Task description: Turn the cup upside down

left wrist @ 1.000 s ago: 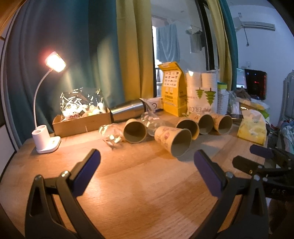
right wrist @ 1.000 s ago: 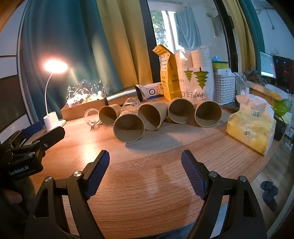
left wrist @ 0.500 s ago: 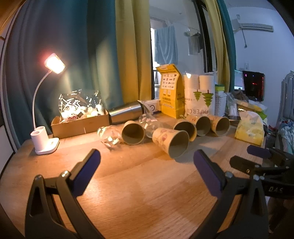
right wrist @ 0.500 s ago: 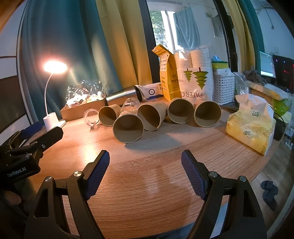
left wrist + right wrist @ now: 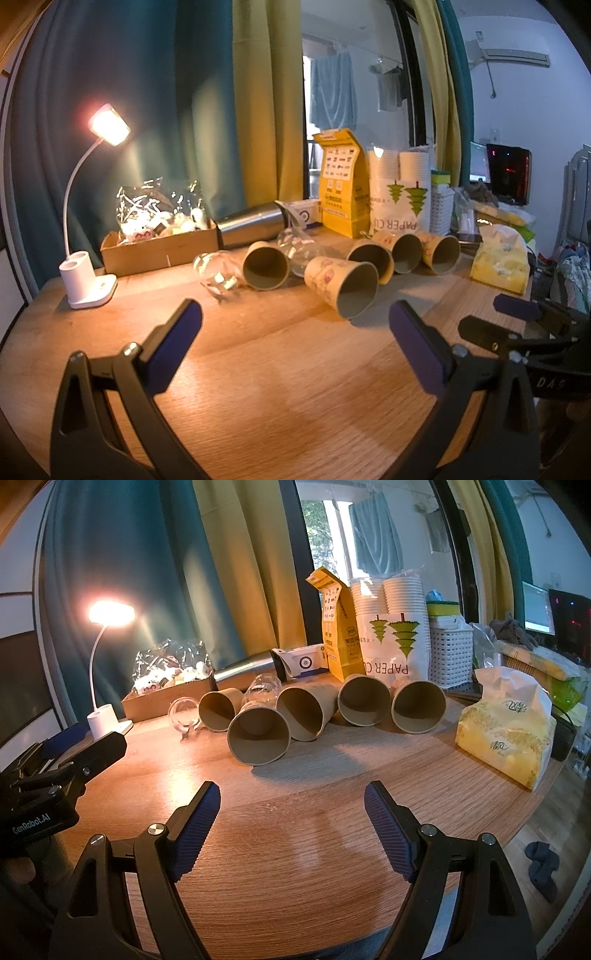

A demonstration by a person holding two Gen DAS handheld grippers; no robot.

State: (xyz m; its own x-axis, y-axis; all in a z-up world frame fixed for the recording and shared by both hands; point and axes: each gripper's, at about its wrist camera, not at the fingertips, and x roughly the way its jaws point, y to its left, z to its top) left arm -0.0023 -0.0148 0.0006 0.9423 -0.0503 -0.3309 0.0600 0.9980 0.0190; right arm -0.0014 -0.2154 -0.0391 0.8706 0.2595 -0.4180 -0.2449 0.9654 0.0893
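Five paper cups lie on their sides on the wooden surface (image 5: 332, 853), mouths toward the cameras, none gripped. The nearest cup (image 5: 258, 734) lies ahead of the right gripper (image 5: 291, 805) and slightly to its left, well apart from the fingertips; in the left wrist view the same cup (image 5: 343, 286) sits ahead and between the left gripper's fingers, nearer the right one. Behind it, a second cup (image 5: 304, 712) touches its right side, two more cups (image 5: 364, 705) (image 5: 419, 707) lie further right, and a smaller-looking cup (image 5: 218, 709) lies far left. Two clear glasses (image 5: 218, 273) (image 5: 299, 247) lie tipped among the cups. Both grippers hover low over bare wood with their jaws spread wide and holding nothing; the left gripper (image 5: 295, 332) shows in the right wrist view at the left edge, and the right gripper shows at the right edge of the left view. Further back stand a lit desk lamp (image 5: 88, 284), a cardboard box (image 5: 159, 247) of wrapped items, a steel bottle (image 5: 251, 225) on its side, a yellow carton (image 5: 341, 184), and a sleeve of stacked paper cups (image 5: 400, 195). A yellow tissue pack (image 5: 506, 731) sits at the right.
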